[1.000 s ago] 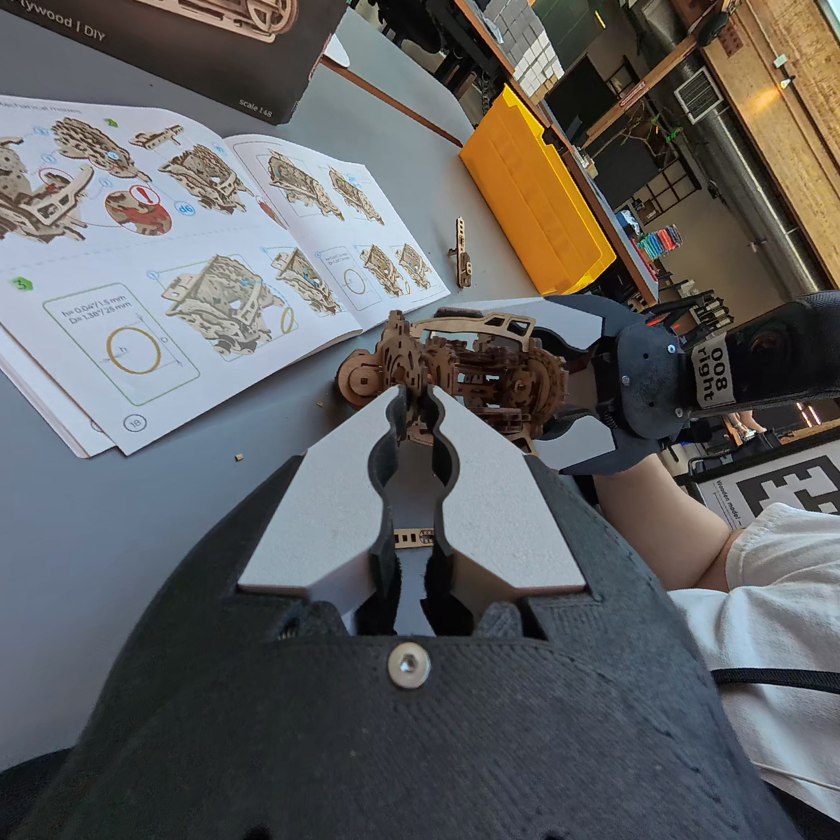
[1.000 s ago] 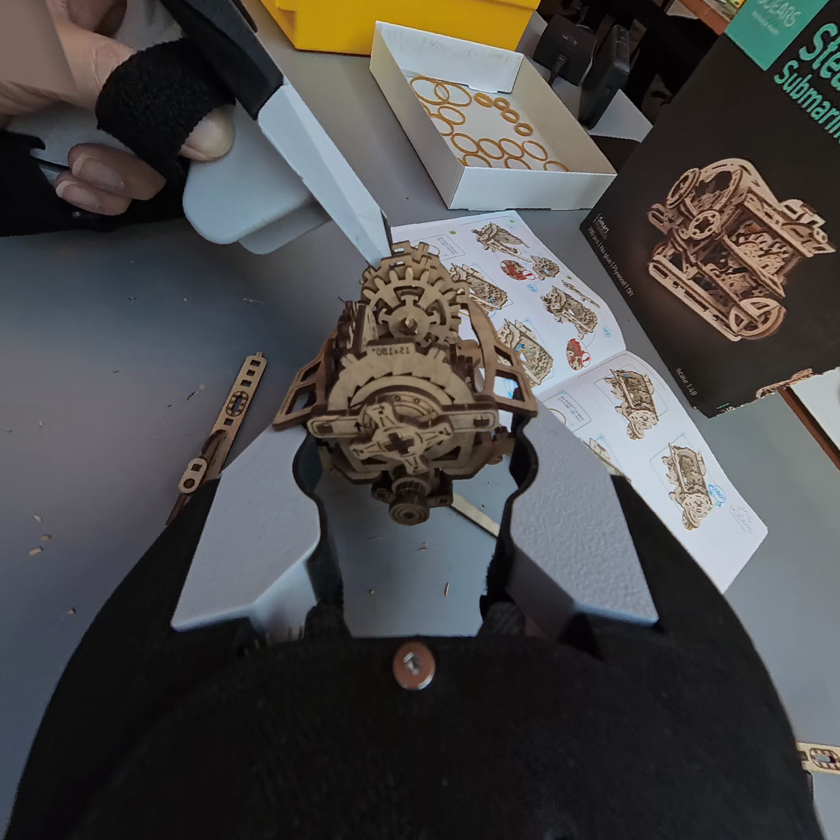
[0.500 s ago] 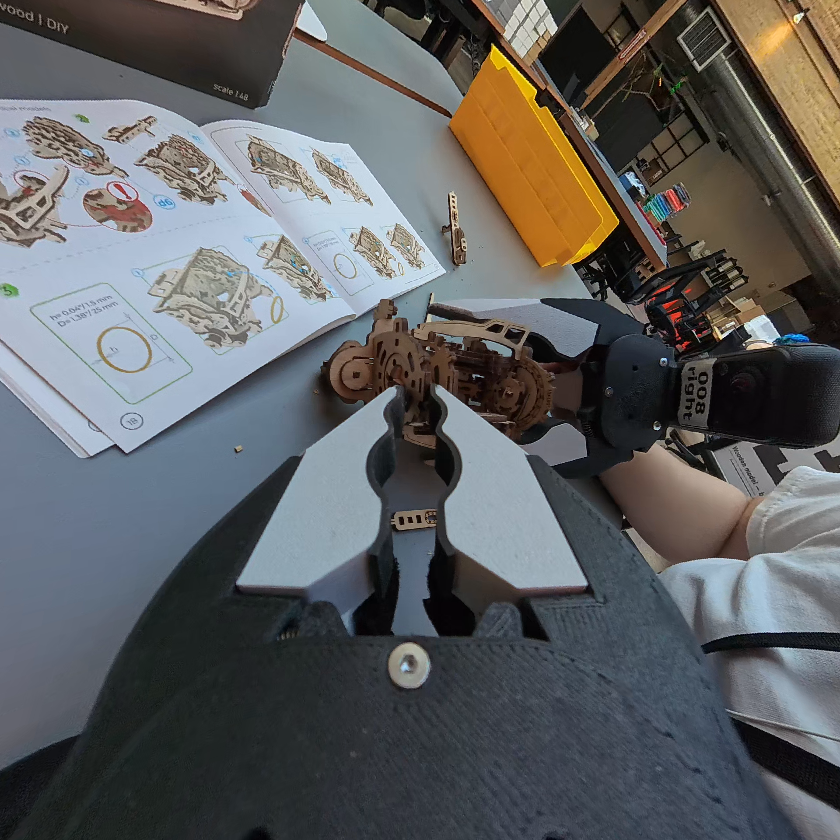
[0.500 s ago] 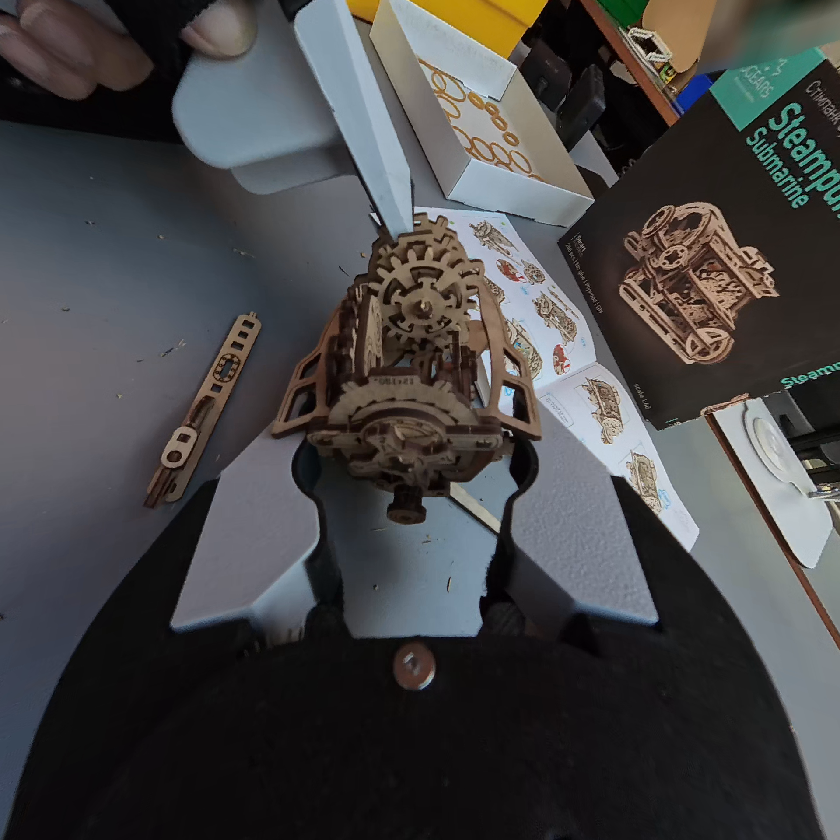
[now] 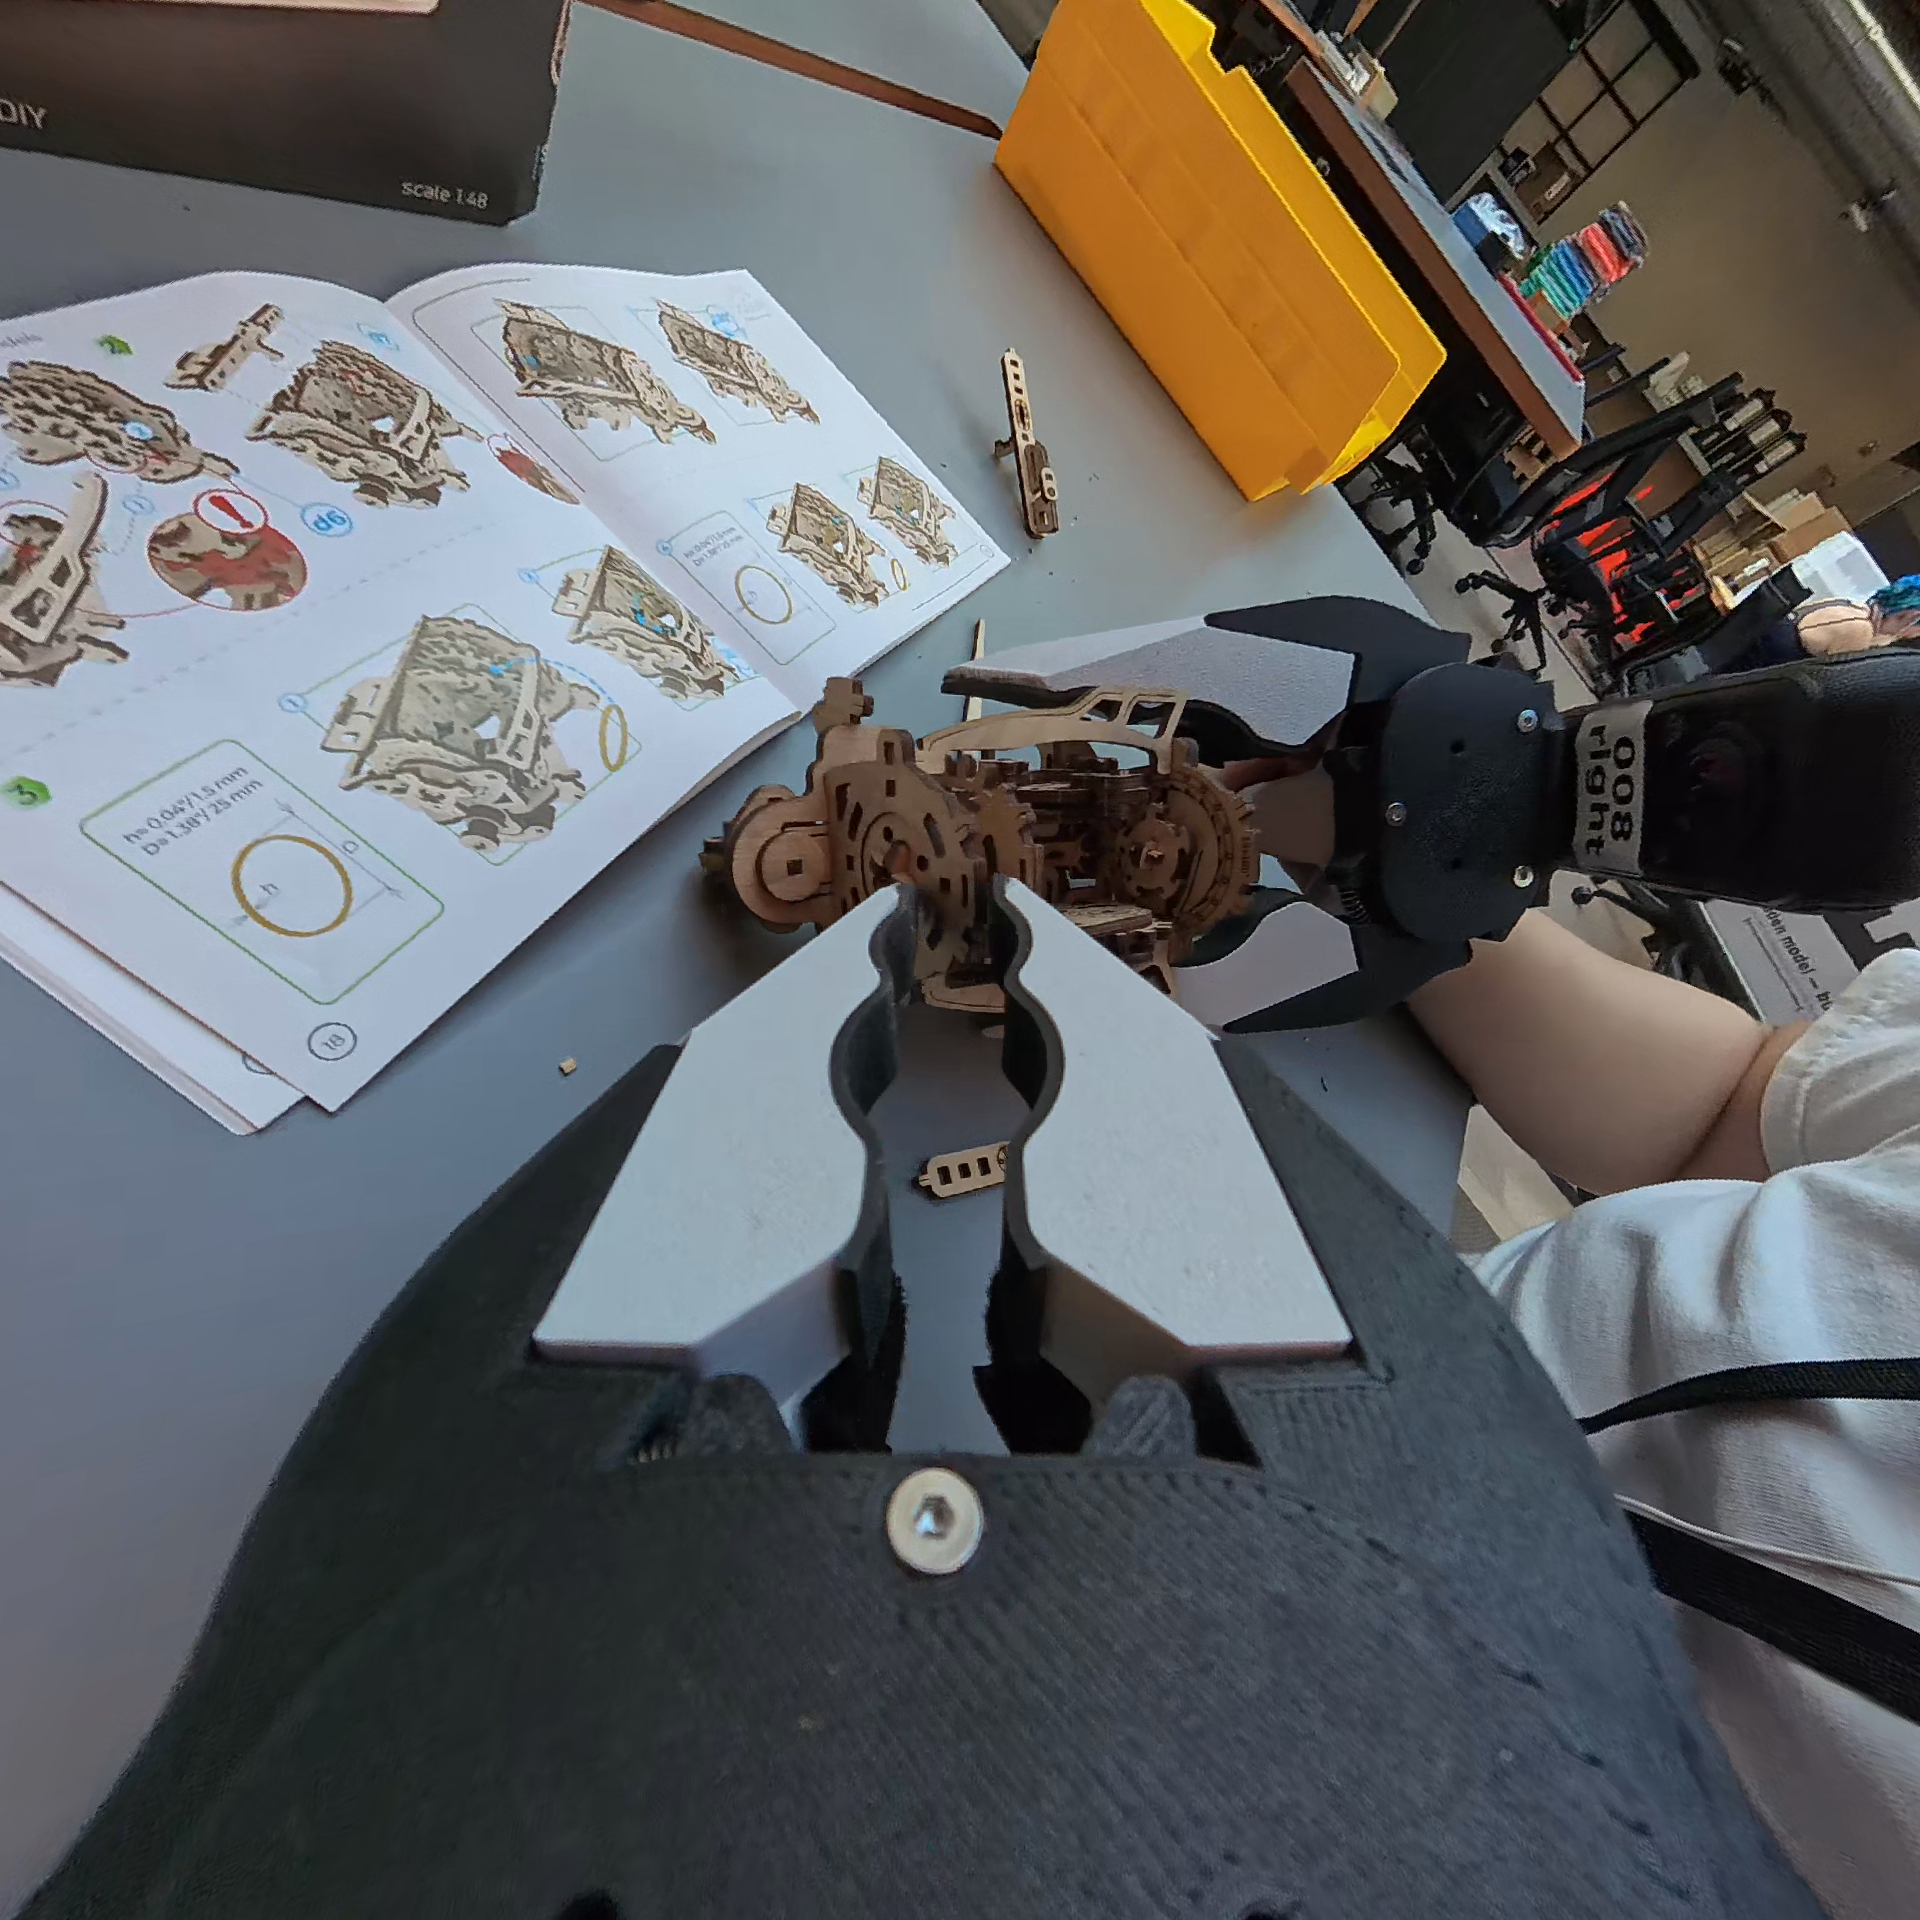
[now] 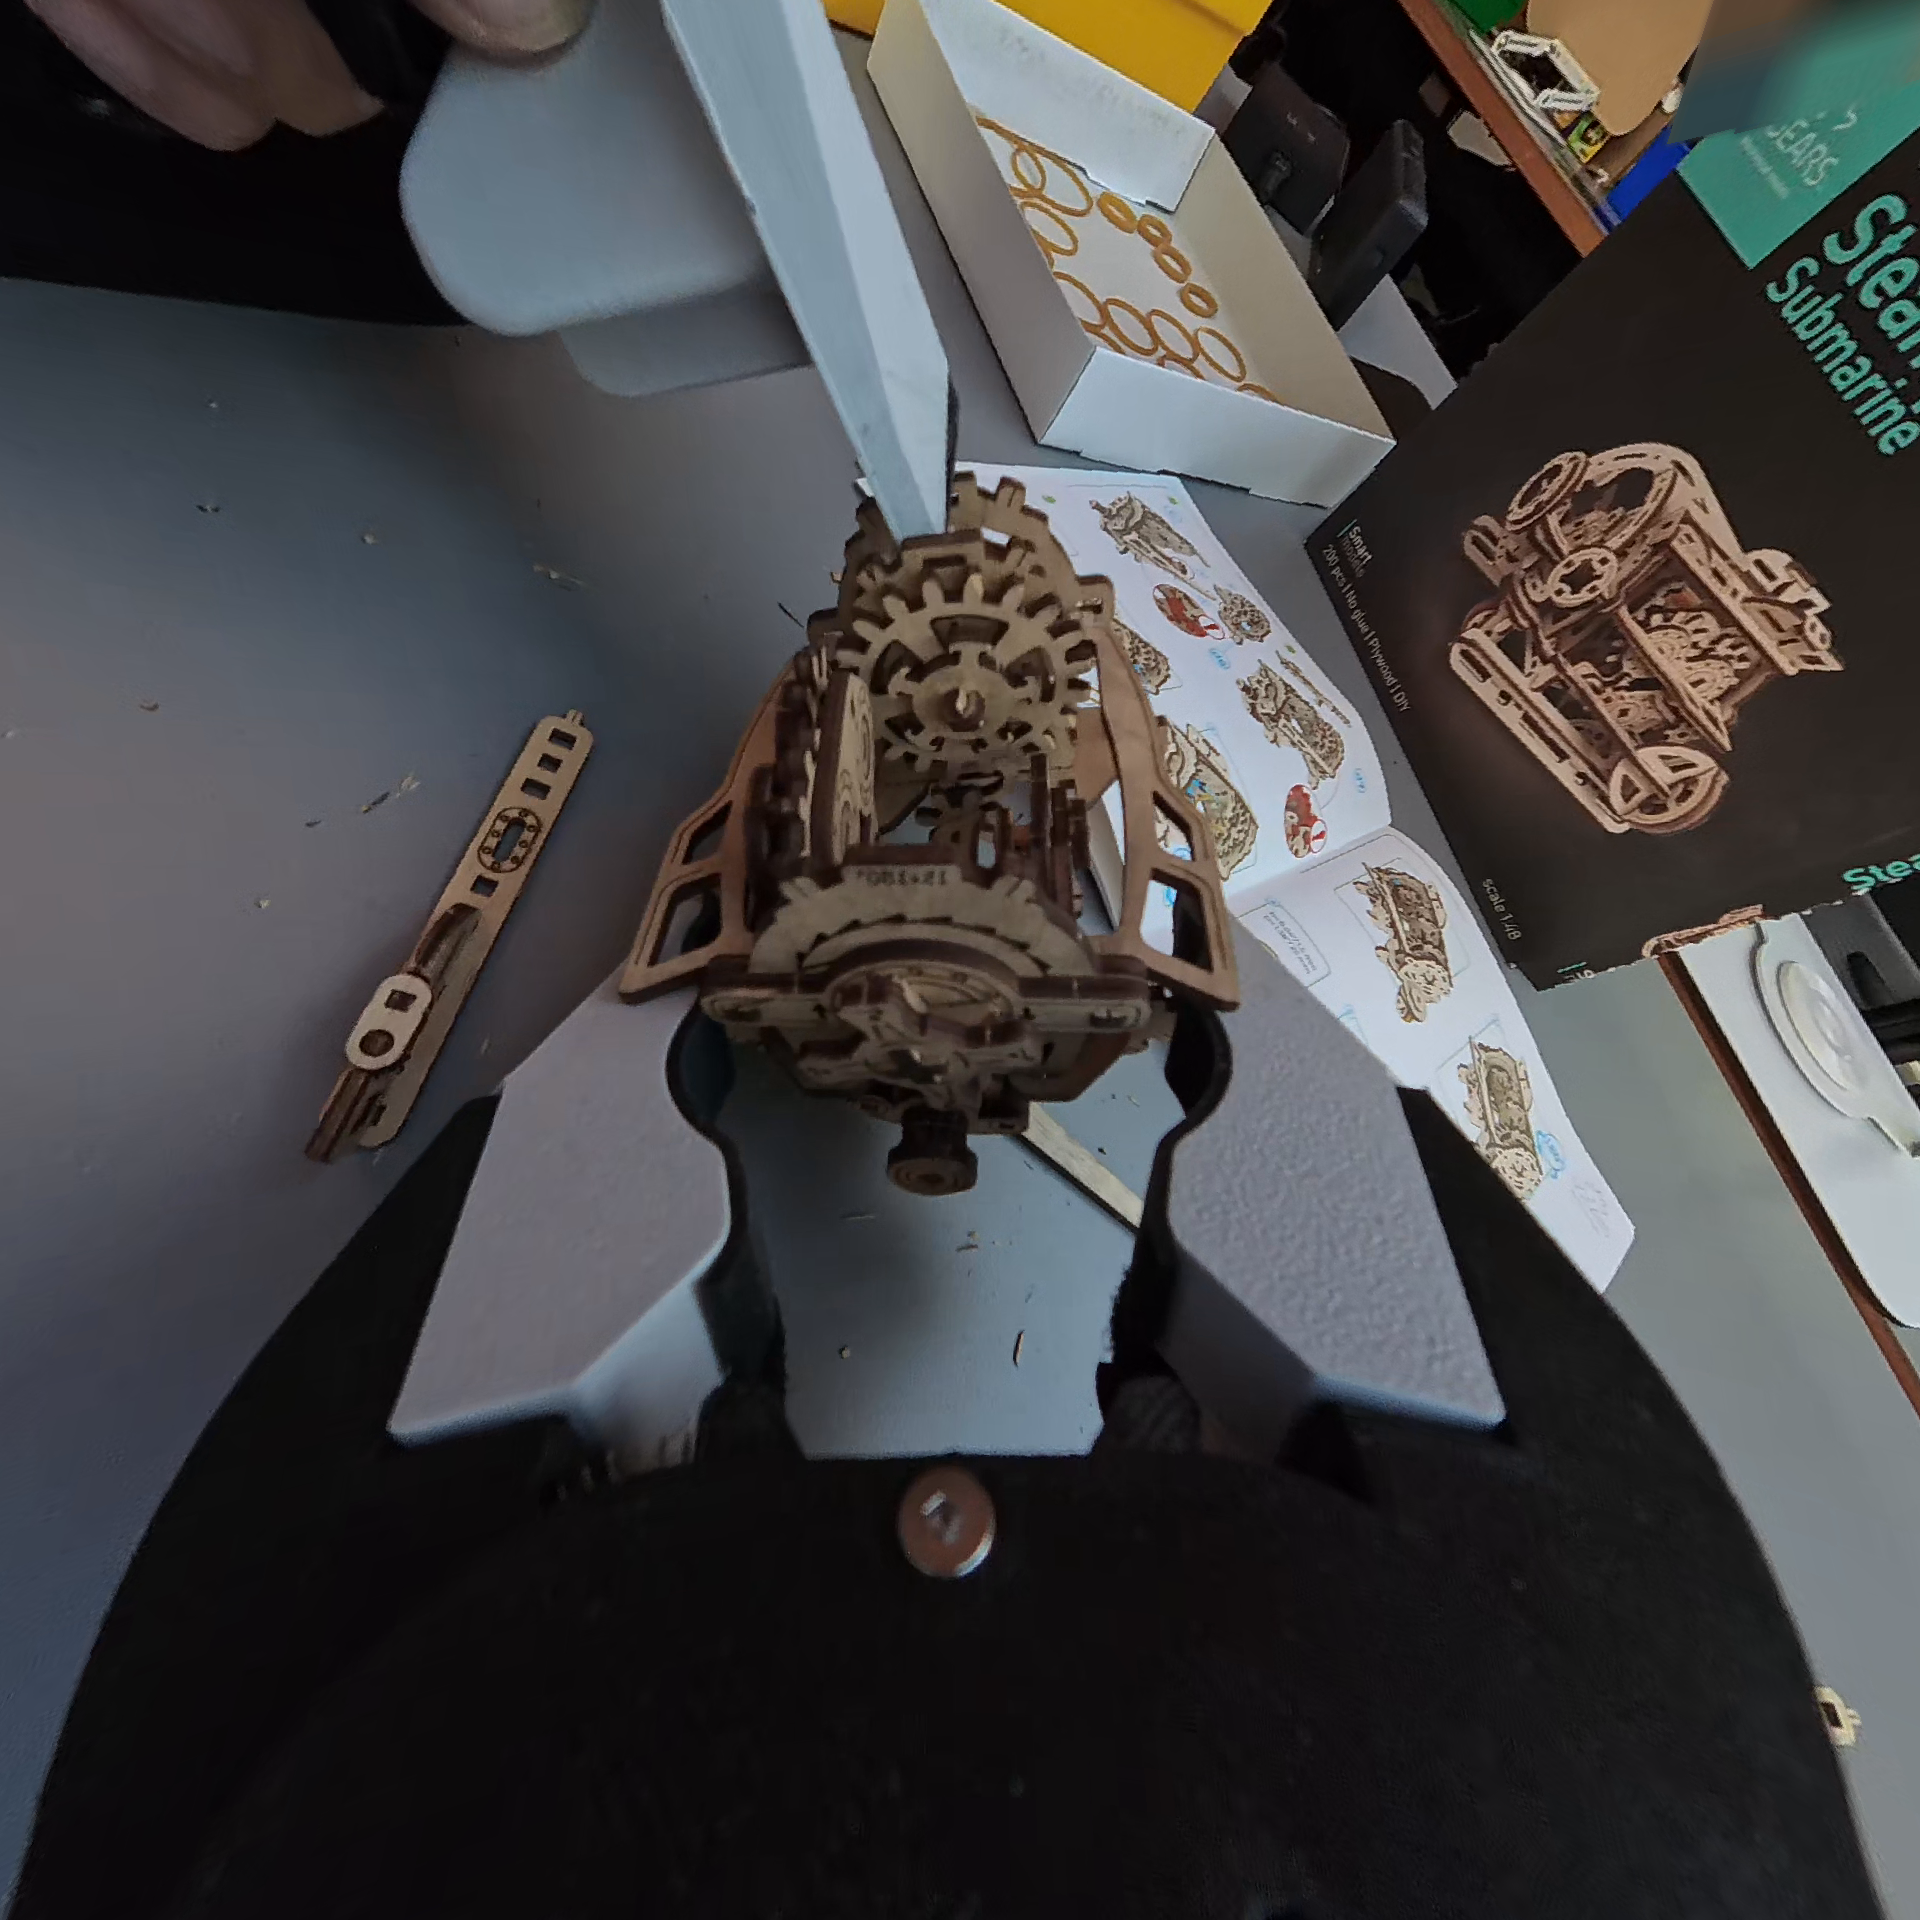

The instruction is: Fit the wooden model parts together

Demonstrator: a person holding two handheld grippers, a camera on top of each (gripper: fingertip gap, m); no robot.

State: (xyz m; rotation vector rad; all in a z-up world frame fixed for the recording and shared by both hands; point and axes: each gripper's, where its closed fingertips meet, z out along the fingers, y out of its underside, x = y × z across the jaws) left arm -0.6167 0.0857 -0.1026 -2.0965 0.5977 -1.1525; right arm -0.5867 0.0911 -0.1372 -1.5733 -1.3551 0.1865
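Note:
The wooden model [image 6: 935, 831], a brown gear assembly with side frames, is held just above the grey table [image 6: 260, 623]. My right gripper [image 6: 935, 997] is shut on its two side frames. It also shows in the left wrist view [image 5: 1081, 821], gripping the model [image 5: 997, 821] from the right. My left gripper [image 5: 951, 899] is closed to a narrow gap on a gear at the model's near end. In the right wrist view its finger [image 6: 894, 416] comes down onto the top gear. A loose slotted wooden strip [image 6: 457, 935] lies on the table, also in the left wrist view [image 5: 1023, 447].
An open instruction booklet [image 5: 416, 623] lies left of the model. A black kit box [image 6: 1662, 582], a white box of rubber rings [image 6: 1143, 270] and a yellow bin [image 5: 1216, 260] stand behind. A small wooden piece [image 5: 961, 1169] lies under my left gripper. A person's forearm [image 5: 1558, 1060] is at right. Left tips to right tips: about 5 centimetres. The small wooden piece [image 5: 961, 1169] is about 4 centimetres from my right fingertips. The right camera catches it too, in the right wrist view [image 6: 554, 764].
Both grippers keep their hold. In the right wrist view the model has tipped, its front disc turning down and the top gear coming into fuller view. The left finger stands steeper over it.

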